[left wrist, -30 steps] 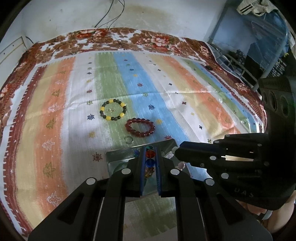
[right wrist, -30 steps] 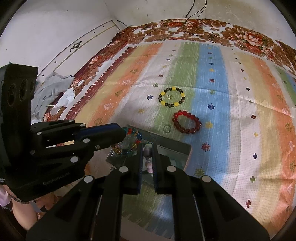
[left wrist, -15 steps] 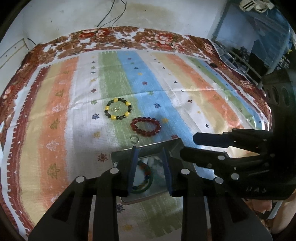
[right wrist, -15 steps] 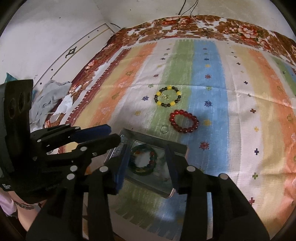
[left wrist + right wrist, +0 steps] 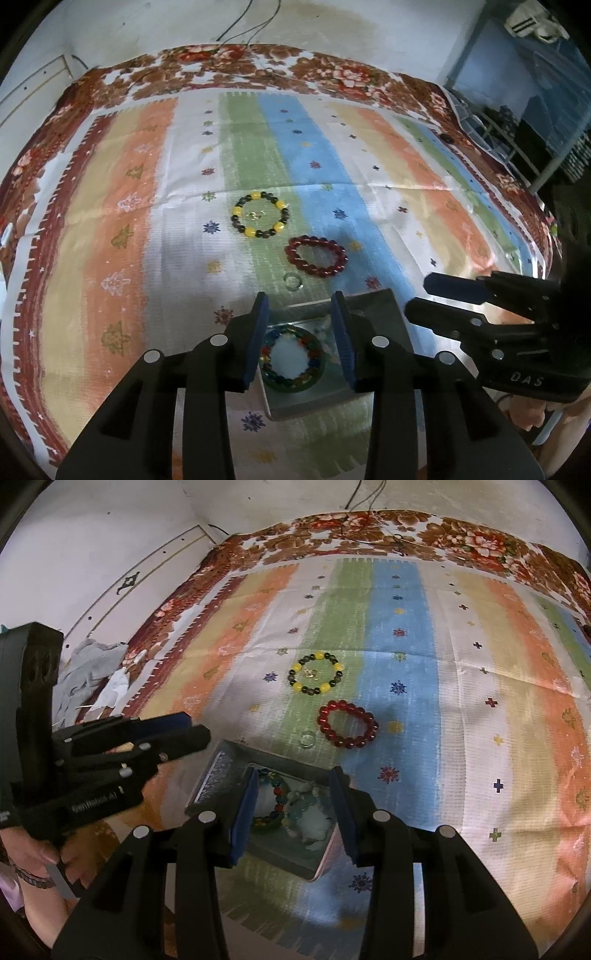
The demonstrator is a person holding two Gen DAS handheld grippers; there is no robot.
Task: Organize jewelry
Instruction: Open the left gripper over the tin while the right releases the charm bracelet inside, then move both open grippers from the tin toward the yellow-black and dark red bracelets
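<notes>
A metal tin (image 5: pixel 384 306) (image 5: pixel 221 771) lies on the striped cloth and holds a multicoloured bead bracelet (image 5: pixel 291 356) (image 5: pixel 277 801) and a pale bead bracelet (image 5: pixel 314 823). My left gripper (image 5: pixel 301 336) is open and empty above the tin. My right gripper (image 5: pixel 291 808) is open and empty above the tin too. It also shows in the left wrist view (image 5: pixel 439 299). Beyond the tin lie a red bead bracelet (image 5: pixel 317 256) (image 5: pixel 347 729), a yellow and dark bead bracelet (image 5: pixel 259 218) (image 5: pixel 316 673) and a small clear ring (image 5: pixel 293 282) (image 5: pixel 307 738).
The striped cloth (image 5: pixel 110 240) has a brown floral border at the back and sides. A metal rack (image 5: pixel 491 125) stands off the cloth at the far right. Crumpled grey cloth (image 5: pixel 88 672) lies off the cloth's left edge.
Both grippers opened and let their bracelets drop into the tin. Both have drawn back and up a little from the tin.
</notes>
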